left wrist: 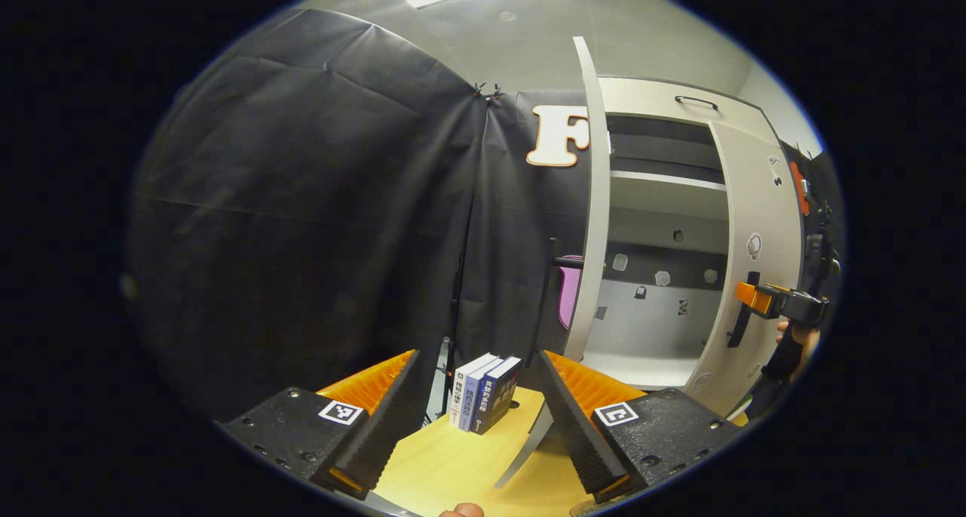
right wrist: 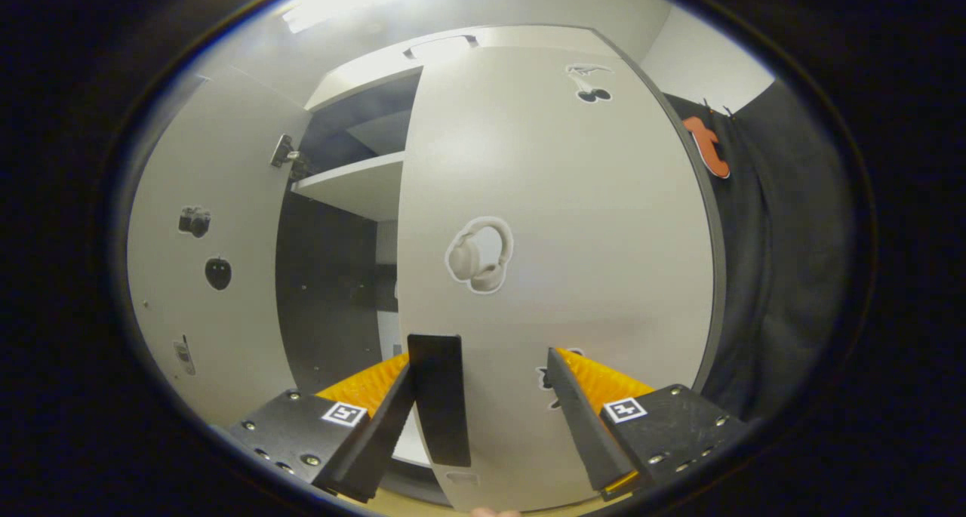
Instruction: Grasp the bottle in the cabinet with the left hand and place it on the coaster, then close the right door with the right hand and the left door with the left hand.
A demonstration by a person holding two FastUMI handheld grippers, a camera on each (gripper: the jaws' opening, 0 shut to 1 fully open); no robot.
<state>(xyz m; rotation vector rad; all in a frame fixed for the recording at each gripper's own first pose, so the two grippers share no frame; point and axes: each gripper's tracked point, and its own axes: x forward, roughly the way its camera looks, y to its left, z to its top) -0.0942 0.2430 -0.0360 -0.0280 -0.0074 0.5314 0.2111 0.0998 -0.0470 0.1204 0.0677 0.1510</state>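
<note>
White right door (right wrist: 558, 223) stood part-closed ahead of the right gripper (right wrist: 483, 404), jaws wide, empty, straddling its handle (right wrist: 440, 404). Left gripper (left wrist: 472, 419) gaped empty beside the left door (left wrist: 596, 215), unclosed. Bottle's place: cannot tell.

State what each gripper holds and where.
Nothing: left gripper is open over the table; right gripper is open at the right door by its handle.

The cabinet (left wrist: 664, 223) interior is partly hidden by the right door (right wrist: 558, 275). The book (left wrist: 483, 392) titles are too small to be told. The desk (left wrist: 453, 464) is cut off below.
</note>
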